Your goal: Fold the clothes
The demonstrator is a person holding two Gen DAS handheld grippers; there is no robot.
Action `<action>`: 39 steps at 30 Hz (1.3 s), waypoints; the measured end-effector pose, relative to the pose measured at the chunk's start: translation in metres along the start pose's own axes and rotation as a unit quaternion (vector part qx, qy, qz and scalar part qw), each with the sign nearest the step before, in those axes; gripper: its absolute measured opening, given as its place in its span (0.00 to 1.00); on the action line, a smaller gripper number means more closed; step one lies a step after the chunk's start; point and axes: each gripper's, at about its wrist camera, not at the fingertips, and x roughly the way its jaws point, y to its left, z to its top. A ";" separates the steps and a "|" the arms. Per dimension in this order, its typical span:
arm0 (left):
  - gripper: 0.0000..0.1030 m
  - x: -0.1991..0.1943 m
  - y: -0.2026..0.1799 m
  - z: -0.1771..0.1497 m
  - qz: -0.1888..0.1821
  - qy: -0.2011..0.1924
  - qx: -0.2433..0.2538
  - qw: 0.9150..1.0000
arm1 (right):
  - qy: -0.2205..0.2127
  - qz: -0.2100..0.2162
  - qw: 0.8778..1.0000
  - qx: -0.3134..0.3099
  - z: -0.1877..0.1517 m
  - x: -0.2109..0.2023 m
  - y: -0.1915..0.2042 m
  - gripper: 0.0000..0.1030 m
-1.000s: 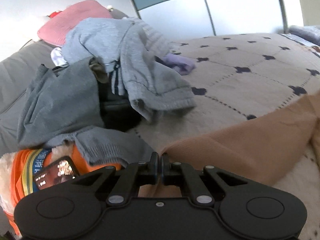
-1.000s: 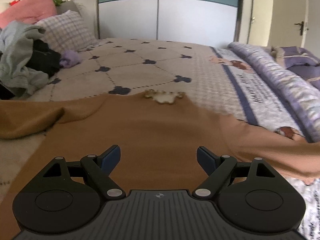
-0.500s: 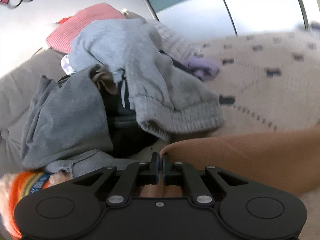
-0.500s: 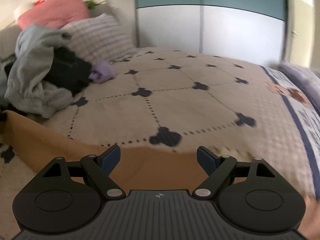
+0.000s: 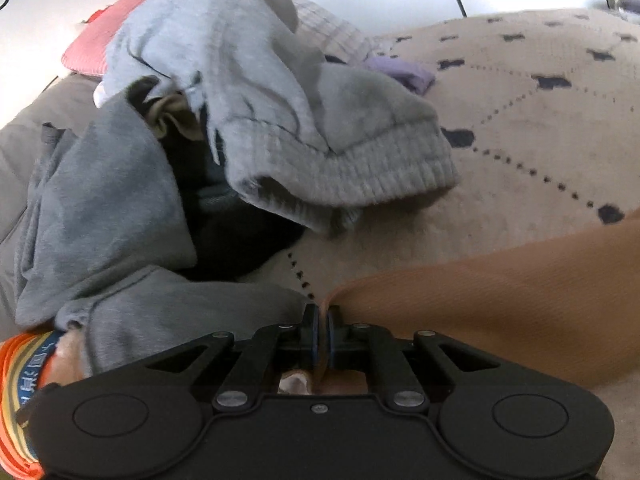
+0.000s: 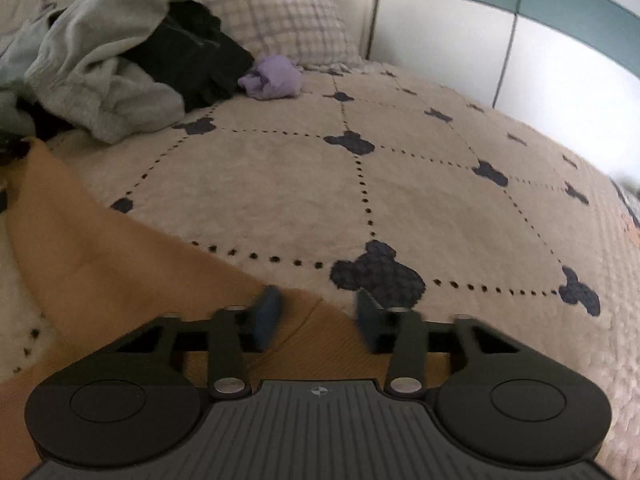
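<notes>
A tan-brown knit garment [image 5: 500, 304] lies on the beige bedspread, stretching right from my left gripper [image 5: 322, 314], which is shut on its sleeve end. In the right wrist view the same brown garment [image 6: 100, 264] runs from the lower left under my right gripper [image 6: 316, 304]. That gripper's blue-padded fingers [image 6: 268, 312] are open but closer together than before, straddling a fold edge of the fabric, with nothing pinched.
A heap of grey clothes [image 5: 248, 80] and black clothes [image 6: 192, 60] rises at the left. Beyond it are a purple bundle [image 6: 272, 80], a checked pillow [image 6: 280, 12] and a pink pillow [image 5: 120, 24]. An orange striped item [image 5: 20, 392] lies at the lower left. A wardrobe [image 6: 500, 40] stands behind the bedspread [image 6: 440, 208].
My left gripper has pulled the sleeve closer to the clothes heap. My right gripper has swung left and down to the garment's edge, and its fingers have narrowed.
</notes>
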 end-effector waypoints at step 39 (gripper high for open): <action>0.85 -0.035 -0.012 -0.009 -0.078 -0.039 -0.164 0.983 | 0.010 0.089 0.994 -0.058 0.071 0.041 0.119 0.38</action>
